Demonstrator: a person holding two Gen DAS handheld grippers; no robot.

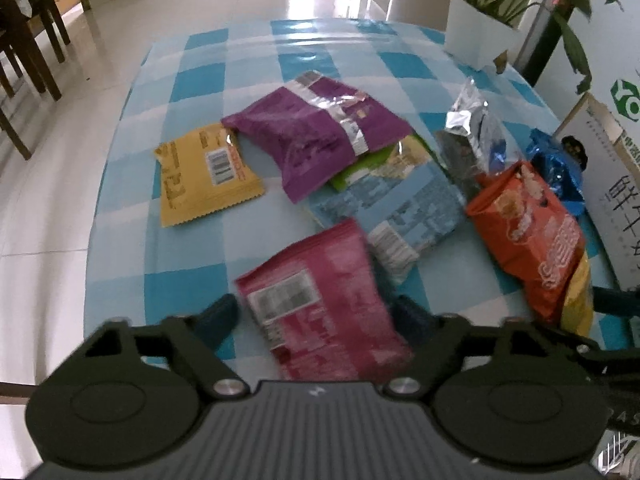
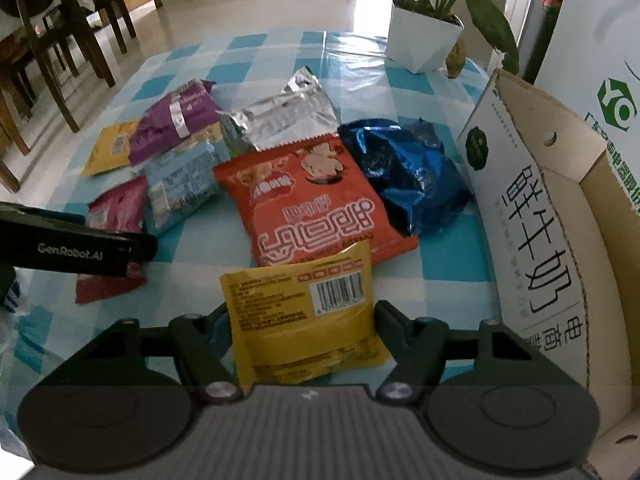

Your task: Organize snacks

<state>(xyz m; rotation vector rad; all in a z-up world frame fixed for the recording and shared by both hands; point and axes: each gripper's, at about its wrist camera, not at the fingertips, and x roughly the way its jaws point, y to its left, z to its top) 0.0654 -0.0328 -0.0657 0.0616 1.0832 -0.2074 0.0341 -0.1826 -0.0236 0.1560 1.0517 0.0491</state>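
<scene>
Both grippers are closing on snack packets.
Left gripper (image 1: 316, 312) is pinching the pink packet (image 1: 320, 300), right gripper (image 2: 302, 316) the yellow packet (image 2: 304, 312); lifting straight up before swinging to the cardboard box (image 2: 560, 240) looks wise.

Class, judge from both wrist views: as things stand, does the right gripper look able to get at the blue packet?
Probably not directly: the right gripper has a yellow packet between its fingers, and the orange packet lies before the blue packet.

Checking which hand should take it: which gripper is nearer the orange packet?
Right. The right gripper straddles a yellow packet that overlaps the orange packet. The left gripper sits further left, around a pink packet.
</scene>
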